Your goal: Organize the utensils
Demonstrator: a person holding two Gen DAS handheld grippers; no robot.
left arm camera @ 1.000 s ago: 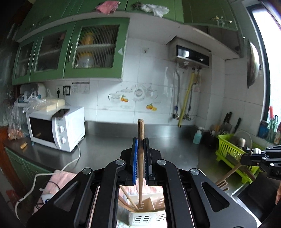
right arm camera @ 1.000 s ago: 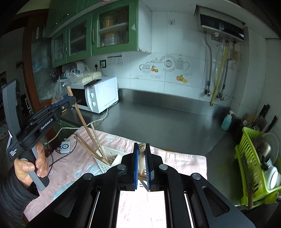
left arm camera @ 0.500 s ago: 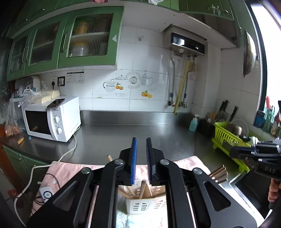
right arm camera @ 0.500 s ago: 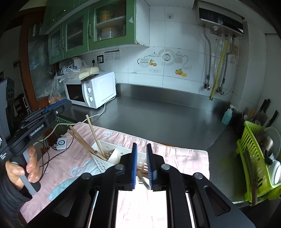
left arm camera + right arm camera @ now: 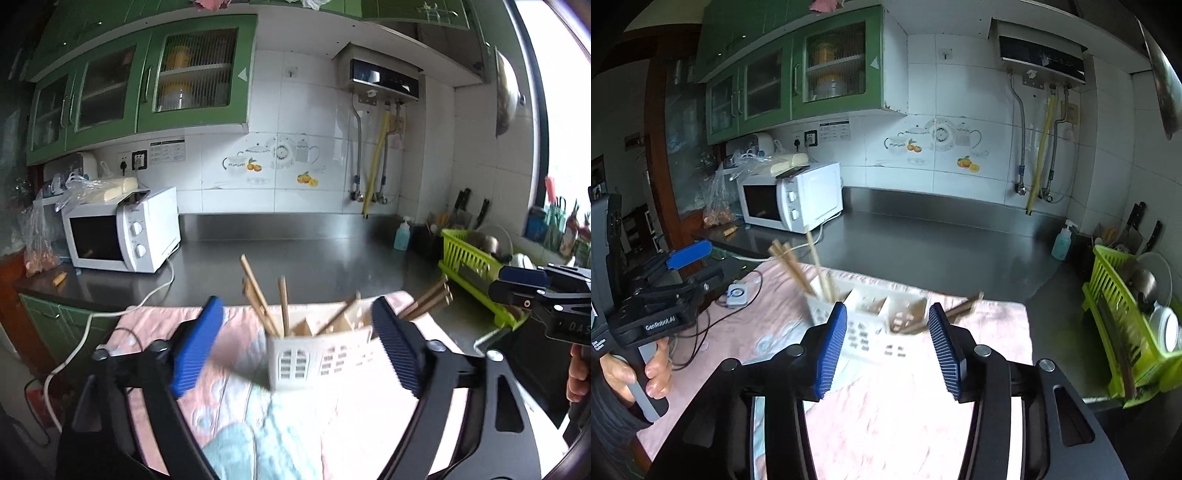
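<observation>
Both grippers empty, fingers spread wide: left gripper [image 5: 295,347] and right gripper [image 5: 886,347] hover just short of the white utensil caddy [image 5: 317,360]. Chopsticks [image 5: 258,295] stand tilted in its compartments, leaning outward over the rim, likely just dropped in loose. Caddy sits mid pink cloth [image 5: 905,424] on the steel desk [image 5: 923,240] (cloth edge near the front). Open room behind; green dish rack [image 5: 1123,325] well apart on the right.
</observation>
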